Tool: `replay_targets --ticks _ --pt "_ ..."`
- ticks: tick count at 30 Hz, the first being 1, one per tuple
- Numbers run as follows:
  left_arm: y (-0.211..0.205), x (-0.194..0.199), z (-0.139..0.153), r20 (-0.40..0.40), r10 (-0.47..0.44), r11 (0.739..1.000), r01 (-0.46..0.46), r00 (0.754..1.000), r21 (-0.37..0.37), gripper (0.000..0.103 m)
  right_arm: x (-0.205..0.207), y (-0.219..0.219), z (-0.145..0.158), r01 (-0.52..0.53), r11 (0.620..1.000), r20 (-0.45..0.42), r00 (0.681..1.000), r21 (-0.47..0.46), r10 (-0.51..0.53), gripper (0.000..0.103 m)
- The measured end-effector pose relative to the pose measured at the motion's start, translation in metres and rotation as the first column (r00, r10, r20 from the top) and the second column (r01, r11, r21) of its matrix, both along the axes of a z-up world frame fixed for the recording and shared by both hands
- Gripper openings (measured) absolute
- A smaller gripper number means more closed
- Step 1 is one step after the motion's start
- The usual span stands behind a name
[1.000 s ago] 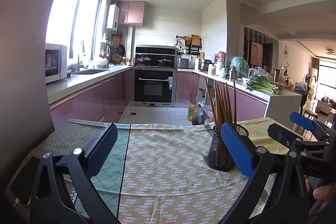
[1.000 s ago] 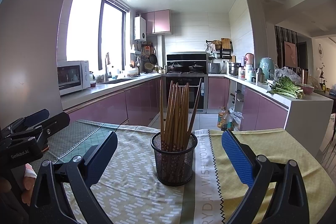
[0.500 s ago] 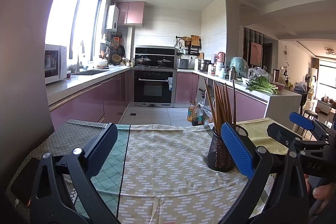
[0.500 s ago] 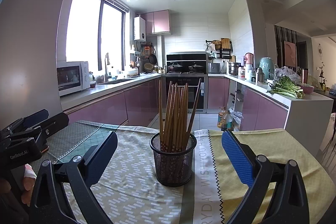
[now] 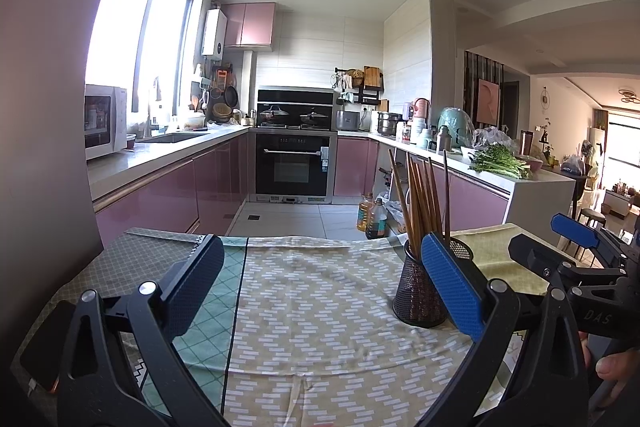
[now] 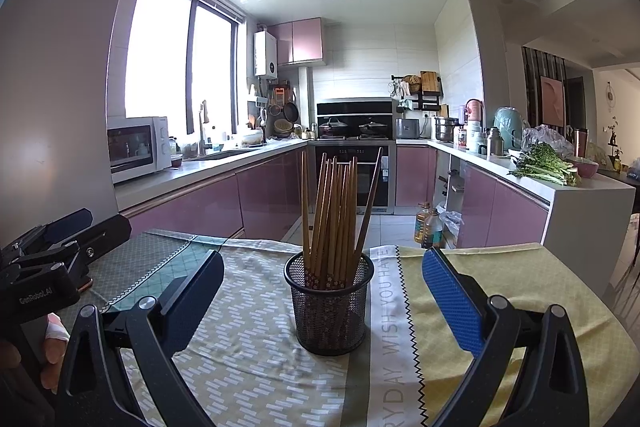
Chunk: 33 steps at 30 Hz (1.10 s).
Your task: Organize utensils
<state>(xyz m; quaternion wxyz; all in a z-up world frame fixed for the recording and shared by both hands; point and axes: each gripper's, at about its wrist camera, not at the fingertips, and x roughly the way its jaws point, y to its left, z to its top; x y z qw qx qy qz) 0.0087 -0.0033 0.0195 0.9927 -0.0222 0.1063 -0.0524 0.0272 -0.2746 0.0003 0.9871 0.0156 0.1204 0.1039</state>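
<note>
The chopsticks (image 6: 334, 215) are all standing bundled in the black mesh holder (image 6: 329, 303), which is sitting upright on the patchwork tablecloth (image 6: 248, 359) near the middle of the table. No loose utensil is showing on the cloth, so I am judging the gathering to be done or nearly so; whether anything is lying out of view I cannot tell. The right gripper (image 6: 320, 301) is hovering with its fingers spread wide either side of the holder, gripping nothing. The left gripper (image 5: 320, 291) is likewise gaping over bare cloth, empty, the holder just beside its right finger. The cloth is reading "WISH YOU HAVE" and "RYDAY"; the grippers are carrying "GenRobot.AI" and "DAS".
</note>
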Motion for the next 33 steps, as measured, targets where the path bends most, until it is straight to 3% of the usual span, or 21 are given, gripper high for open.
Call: replay_targets --ticks 33 --pt "-0.0005 -0.0001 -0.0003 -0.001 0.0 1.0 0.0 1.0 0.0 0.097 0.0003 -0.003 -0.0008 0.001 1.0 0.001 1.0 -0.002 -0.001 0.096"
